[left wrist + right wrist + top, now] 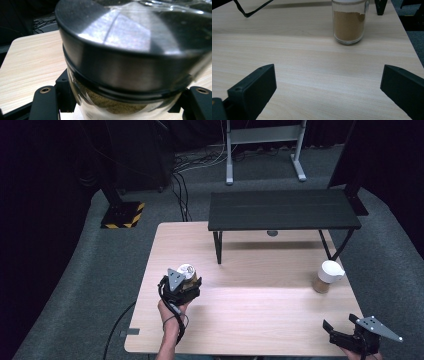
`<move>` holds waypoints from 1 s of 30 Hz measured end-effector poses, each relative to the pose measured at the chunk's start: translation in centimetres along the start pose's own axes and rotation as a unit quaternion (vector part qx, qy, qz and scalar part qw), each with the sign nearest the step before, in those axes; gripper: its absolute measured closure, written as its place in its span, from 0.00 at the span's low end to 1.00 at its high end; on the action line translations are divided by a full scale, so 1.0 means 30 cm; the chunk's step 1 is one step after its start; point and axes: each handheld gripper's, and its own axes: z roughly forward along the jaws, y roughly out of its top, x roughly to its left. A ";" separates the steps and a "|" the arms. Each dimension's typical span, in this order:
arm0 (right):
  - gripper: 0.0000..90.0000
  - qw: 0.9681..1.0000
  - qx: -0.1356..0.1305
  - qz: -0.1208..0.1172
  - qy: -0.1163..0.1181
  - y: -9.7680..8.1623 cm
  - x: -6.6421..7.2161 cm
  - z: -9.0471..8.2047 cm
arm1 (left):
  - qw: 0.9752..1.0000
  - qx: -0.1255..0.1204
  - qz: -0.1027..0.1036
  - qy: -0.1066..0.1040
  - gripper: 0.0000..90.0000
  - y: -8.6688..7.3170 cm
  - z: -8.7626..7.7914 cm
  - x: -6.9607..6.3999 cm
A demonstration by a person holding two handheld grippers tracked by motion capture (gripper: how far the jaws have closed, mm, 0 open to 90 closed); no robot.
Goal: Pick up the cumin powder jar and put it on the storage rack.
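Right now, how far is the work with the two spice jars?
Done: the left gripper is shut on the jar with the metal lid. In hand: that jar, near the table's left edge. Left: the white-lidded jar stands untouched, with the right gripper open before it. The black shelf holds nothing.

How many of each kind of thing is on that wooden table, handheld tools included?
Spice jars: 2, one with a metal lid, one with a white lid
Black shelf rack: 1
Handheld grippers: 2, left gripper, right gripper
Total: 5
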 end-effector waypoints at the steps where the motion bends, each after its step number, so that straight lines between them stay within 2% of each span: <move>1: 0.00 1.000 -0.001 0.000 0.000 -0.001 -0.001 -0.001 | 1.000 0.000 0.000 0.000 0.34 0.003 0.001 0.000; 17: 0.00 1.000 0.004 0.006 0.001 -0.003 -0.009 0.002 | 1.000 -0.004 0.007 -0.012 0.34 0.052 0.011 0.010; 23: 0.00 1.000 0.003 0.006 0.001 -0.002 -0.010 0.001 | 1.000 -0.007 0.001 -0.019 0.34 0.069 0.014 0.020; 30: 0.00 1.000 0.002 0.006 0.001 -0.003 -0.010 0.000 | 1.000 -0.005 0.008 -0.023 0.34 0.091 0.020 0.024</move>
